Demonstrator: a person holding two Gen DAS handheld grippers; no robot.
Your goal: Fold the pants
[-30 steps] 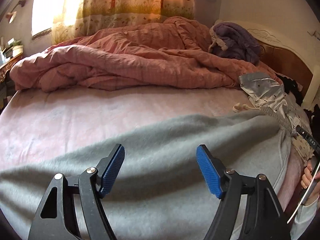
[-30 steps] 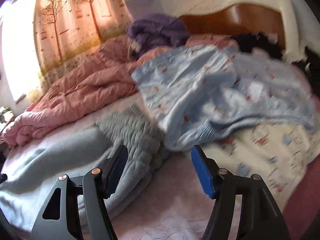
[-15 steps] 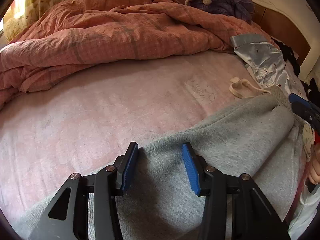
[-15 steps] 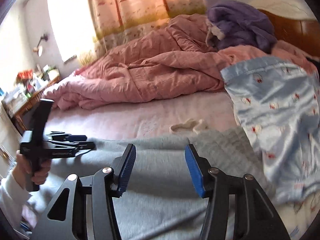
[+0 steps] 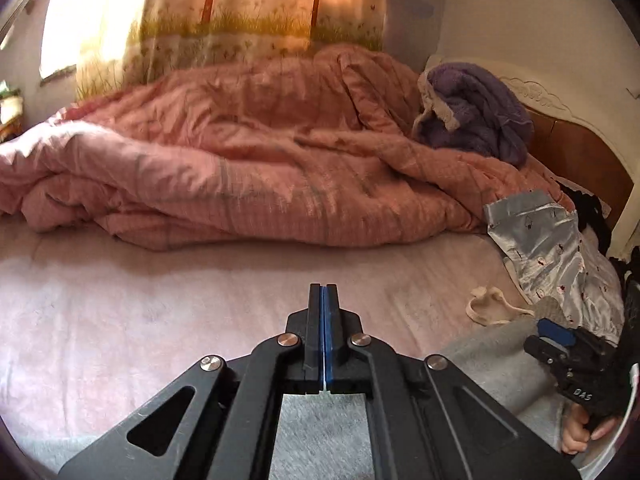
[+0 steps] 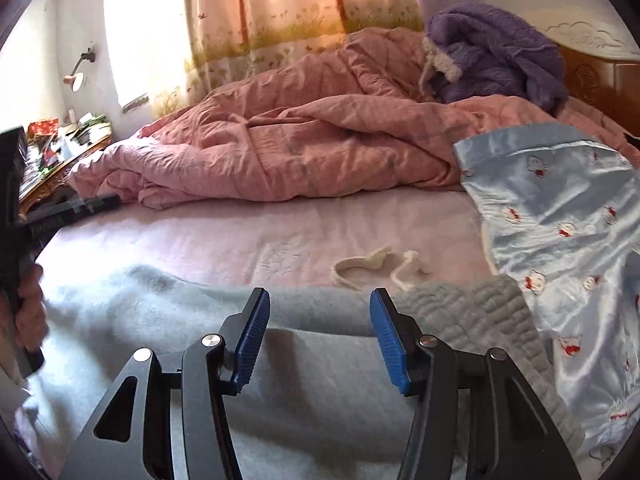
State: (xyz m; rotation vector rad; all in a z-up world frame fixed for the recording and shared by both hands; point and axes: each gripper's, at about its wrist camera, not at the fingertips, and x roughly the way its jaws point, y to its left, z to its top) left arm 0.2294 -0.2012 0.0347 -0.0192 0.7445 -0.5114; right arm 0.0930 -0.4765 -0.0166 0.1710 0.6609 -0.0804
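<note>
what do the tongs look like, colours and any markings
Both tongs, left and right, are black frames with triangular cutouts, silver rivets and ribbed blue pads. In the left wrist view the right one's body carries small white lettering. A white sleeve edge shows.

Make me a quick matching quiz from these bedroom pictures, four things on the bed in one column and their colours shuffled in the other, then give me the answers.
Things:
1. pants
2. quilt
3. fleece robe
4. satin pyjamas

Colours:
A. purple
B. light blue with small cartoon prints
C. grey
D. pink

Pairs: 1-C, 2-D, 3-A, 4-B
</note>
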